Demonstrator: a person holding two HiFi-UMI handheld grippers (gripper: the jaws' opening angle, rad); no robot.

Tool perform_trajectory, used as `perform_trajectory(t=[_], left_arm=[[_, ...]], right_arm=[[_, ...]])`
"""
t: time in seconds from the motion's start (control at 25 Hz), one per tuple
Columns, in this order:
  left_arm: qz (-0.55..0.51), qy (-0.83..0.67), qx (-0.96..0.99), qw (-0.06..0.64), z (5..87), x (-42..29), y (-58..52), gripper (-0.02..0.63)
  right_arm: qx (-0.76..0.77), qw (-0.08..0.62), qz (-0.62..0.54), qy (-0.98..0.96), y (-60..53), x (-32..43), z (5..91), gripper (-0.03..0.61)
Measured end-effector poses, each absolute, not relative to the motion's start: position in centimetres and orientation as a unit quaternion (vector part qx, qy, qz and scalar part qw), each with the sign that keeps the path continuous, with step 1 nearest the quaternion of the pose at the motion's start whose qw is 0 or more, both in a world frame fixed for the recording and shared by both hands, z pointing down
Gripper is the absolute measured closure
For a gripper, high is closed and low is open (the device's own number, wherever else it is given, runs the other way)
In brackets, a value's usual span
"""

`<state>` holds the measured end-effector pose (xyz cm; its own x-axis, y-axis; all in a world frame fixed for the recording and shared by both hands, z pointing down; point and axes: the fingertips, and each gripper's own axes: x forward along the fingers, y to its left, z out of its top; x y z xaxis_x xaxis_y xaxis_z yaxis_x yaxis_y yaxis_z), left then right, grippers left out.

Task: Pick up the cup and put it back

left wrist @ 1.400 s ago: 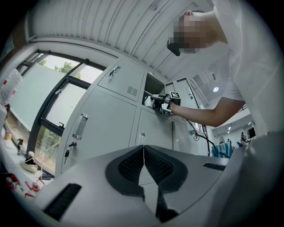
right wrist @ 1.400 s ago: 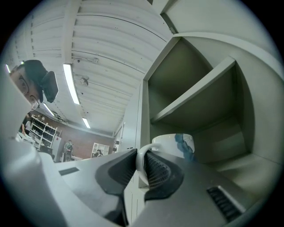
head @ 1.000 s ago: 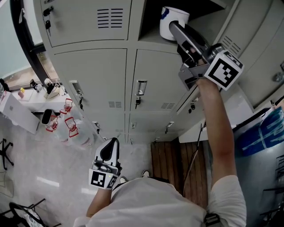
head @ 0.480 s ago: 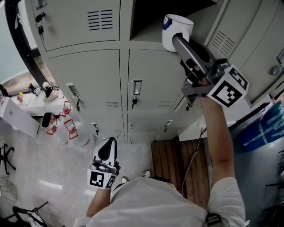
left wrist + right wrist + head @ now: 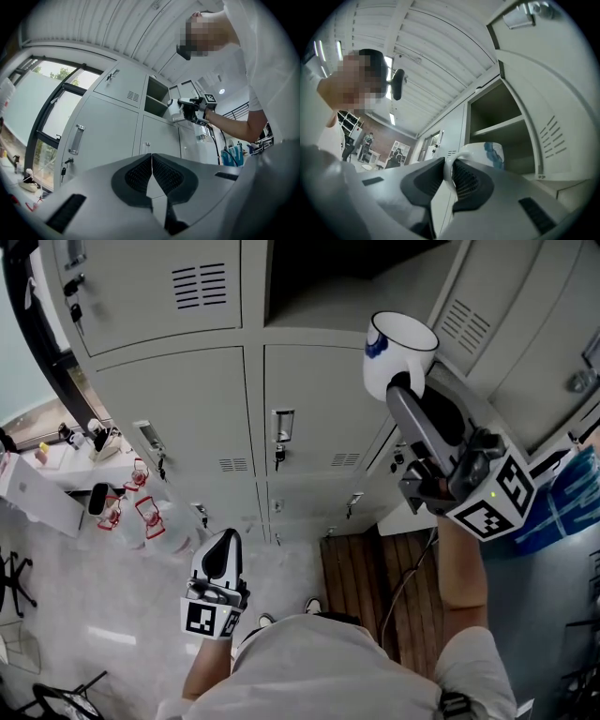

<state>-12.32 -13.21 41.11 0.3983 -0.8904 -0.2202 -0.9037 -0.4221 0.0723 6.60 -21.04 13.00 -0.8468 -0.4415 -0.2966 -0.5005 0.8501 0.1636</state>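
A white cup [image 5: 394,357] with a blue mark hangs in the air in front of the grey lockers, outside the open top compartment [image 5: 337,277]. My right gripper [image 5: 405,390] is shut on its handle, and the right gripper view shows the handle pinched between the pads with the cup [image 5: 483,154] beyond them. The left gripper view catches the cup [image 5: 175,110] small and far off at the open locker. My left gripper [image 5: 223,549] hangs low at the left, jaws shut and empty [image 5: 151,171], pointing at the lower locker doors.
The open locker door [image 5: 525,324] swings out at the right beside my raised arm. Closed locker doors [image 5: 178,409] with handles and keys fill the middle. A white desk [image 5: 56,465] with small items and a wooden floor strip [image 5: 375,577] lie below.
My right gripper has drawn the cup out of the top compartment, moving right and lower in the head view. The left gripper has stayed put.
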Motion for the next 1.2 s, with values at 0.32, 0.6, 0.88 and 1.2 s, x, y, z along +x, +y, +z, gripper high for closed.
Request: perform_trajectory(t=[0.32, 0.6, 0.88, 1.2], left_arm=[[0.103, 0.543, -0.833, 0.044, 40.4, -12.8, -13.5, 0.589], [0.087, 0.563, -0.819, 0.071, 39.2, -14.0, -13.1, 0.589], [0.083, 0.577, -0.806, 0.102, 37.0, -14.0, -11.3, 0.589], [0.083, 0.584, -0.799, 0.117, 35.5, -13.8, -9.5, 0.589]], right_arm=[[-0.326, 0.108, 0.117, 0.932, -17.6, 11.6, 18.7, 0.522], [-0.411, 0.072, 0.121, 0.901, -15.0, 15.2, 24.4, 0.522], [-0.487, 0.084, 0.098, 0.864, -11.9, 19.6, 27.5, 0.522], [-0.486, 0.068, 0.085, 0.867, -10.5, 20.8, 28.2, 0.522]])
